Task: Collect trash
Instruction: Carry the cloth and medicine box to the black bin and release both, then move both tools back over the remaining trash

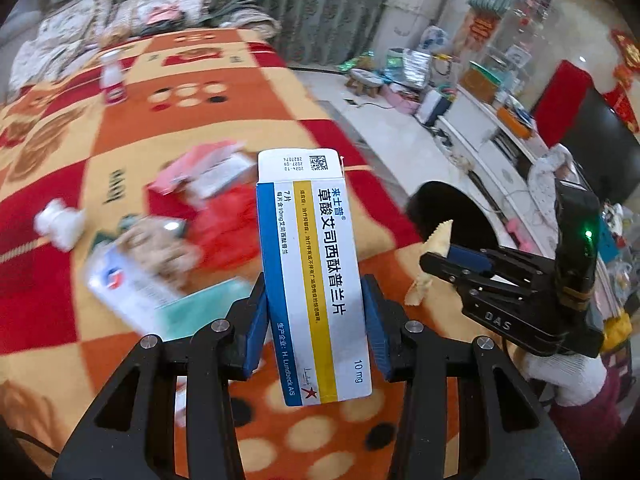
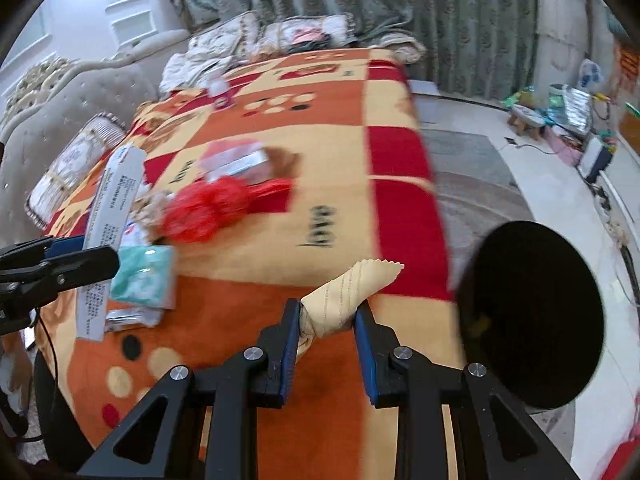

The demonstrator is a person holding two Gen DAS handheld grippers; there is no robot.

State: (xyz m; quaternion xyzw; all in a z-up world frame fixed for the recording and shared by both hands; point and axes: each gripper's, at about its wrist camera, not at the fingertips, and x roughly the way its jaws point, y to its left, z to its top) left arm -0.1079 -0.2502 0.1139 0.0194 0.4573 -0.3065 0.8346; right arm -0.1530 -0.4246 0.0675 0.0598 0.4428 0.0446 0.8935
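My left gripper (image 1: 316, 296) is shut on a white medicine box (image 1: 312, 264) with blue and yellow stripes, held upright above the blanket. My right gripper (image 2: 328, 312) is shut on a beige wrapper (image 2: 352, 292) with a zigzag edge. In the left wrist view the right gripper (image 1: 440, 258) hangs to the right with the wrapper (image 1: 438, 238), close to a round black bin (image 1: 452, 212). In the right wrist view the bin (image 2: 532, 316) stands on the floor right of the bed, and the left gripper (image 2: 100, 256) holds the box (image 2: 114, 200) at the far left.
A checkered orange, red and cream blanket (image 2: 328, 132) covers the bed. On it lie a red mesh bag (image 2: 208, 208), a green tissue pack (image 2: 144, 276), a pink package (image 1: 204, 172), crumpled white paper (image 1: 60, 222) and a white bottle (image 1: 112, 76). A low white cabinet (image 1: 492, 136) runs along the right wall.
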